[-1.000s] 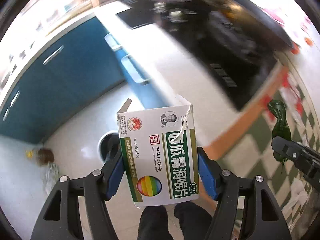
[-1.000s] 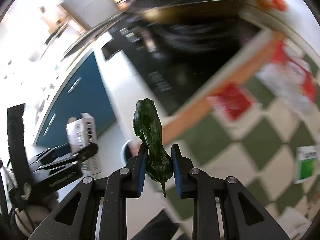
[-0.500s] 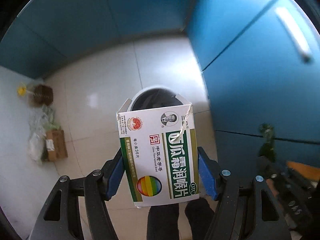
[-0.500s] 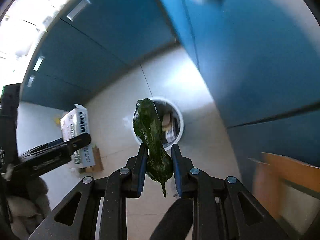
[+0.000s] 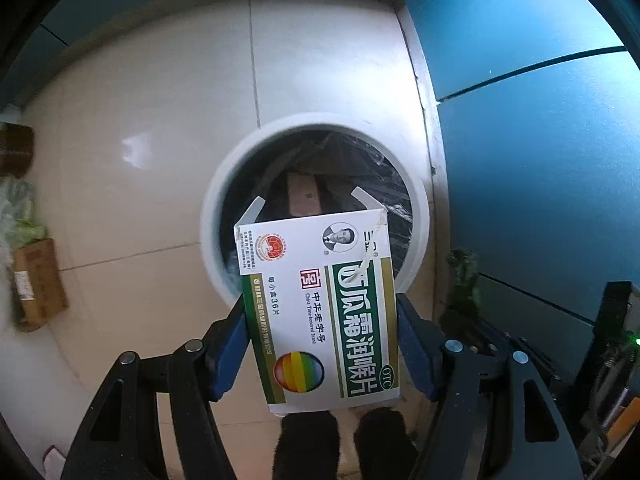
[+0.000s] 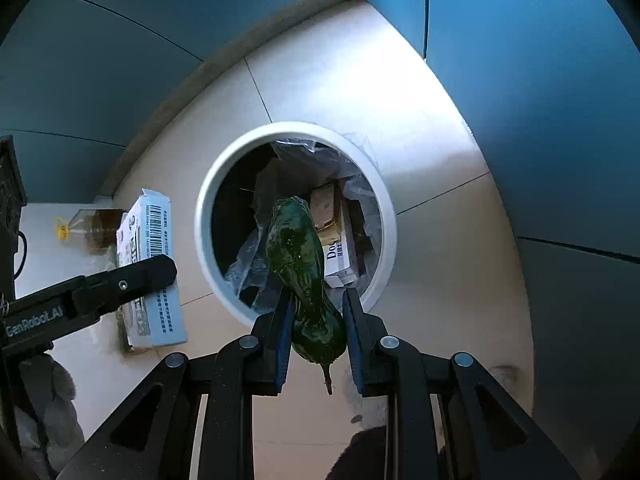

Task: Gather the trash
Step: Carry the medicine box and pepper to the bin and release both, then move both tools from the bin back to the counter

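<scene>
My left gripper (image 5: 320,320) is shut on a white and green medicine box (image 5: 320,312) and holds it above the near rim of a round white trash bin (image 5: 212,216) on the floor. My right gripper (image 6: 314,312) is shut on a dark green pepper (image 6: 300,264) and holds it over the same bin (image 6: 204,216). The bin has a plastic liner and holds cartons (image 6: 338,256). In the right wrist view the left gripper's finger (image 6: 120,284) and the box (image 6: 148,264) show at the left. The pepper (image 5: 462,276) shows blurred at the right in the left wrist view.
Blue cabinet fronts (image 5: 540,160) stand to the right of the bin and along the back (image 6: 100,60). A brown cardboard box (image 5: 38,284) and bags lie at the left wall. An oil bottle (image 6: 92,228) stands on the pale tiled floor (image 5: 140,120).
Both grippers have swung from the counter down toward the floor and closed in on the bin, which now looks much larger. Both still hold their items.
</scene>
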`<state>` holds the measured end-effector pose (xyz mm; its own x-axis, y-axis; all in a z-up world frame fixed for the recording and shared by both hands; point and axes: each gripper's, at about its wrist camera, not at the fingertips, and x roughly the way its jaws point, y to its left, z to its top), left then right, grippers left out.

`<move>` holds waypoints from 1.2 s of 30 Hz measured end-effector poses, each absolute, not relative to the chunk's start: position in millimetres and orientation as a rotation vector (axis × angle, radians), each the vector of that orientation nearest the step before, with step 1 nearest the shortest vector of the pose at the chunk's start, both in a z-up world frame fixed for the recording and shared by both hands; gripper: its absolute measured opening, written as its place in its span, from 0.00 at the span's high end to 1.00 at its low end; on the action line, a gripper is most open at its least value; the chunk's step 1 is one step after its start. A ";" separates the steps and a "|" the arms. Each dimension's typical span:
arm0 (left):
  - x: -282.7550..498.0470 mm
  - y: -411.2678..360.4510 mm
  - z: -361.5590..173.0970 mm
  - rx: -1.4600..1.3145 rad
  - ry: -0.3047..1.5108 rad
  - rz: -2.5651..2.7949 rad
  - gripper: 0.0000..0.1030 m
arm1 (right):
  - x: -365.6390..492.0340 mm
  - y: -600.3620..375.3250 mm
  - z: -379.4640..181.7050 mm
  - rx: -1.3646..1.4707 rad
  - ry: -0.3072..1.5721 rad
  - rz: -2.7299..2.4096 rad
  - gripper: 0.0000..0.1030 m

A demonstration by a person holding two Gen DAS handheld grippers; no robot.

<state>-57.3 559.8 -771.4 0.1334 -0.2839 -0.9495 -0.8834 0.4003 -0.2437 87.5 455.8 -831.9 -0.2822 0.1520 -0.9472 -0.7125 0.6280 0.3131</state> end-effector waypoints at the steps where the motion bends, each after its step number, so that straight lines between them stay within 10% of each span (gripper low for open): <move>1: -57.1 559.9 -774.8 -1.149 1.411 0.598 0.35 | 87.4 458.3 -836.8 -0.470 1.664 0.904 0.75; 7: -63.6 564.0 -776.5 -1.154 1.427 0.644 0.04 | 69.3 464.7 -847.7 -0.531 1.716 0.922 0.64; 15: -85.0 566.5 -742.1 -1.070 1.412 0.776 0.04 | 59.1 470.9 -823.9 -0.629 1.633 0.923 0.05; 36: -125.2 474.2 -494.9 -0.778 1.315 0.972 0.04 | 26.1 415.9 -541.3 -0.729 1.334 0.974 0.01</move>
<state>-125.2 474.2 -494.9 -0.0096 0.1352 -0.9908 -0.9074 0.4152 0.0654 26.1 415.9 -541.3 -0.0314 0.1565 -0.9872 -0.8924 0.4404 0.0982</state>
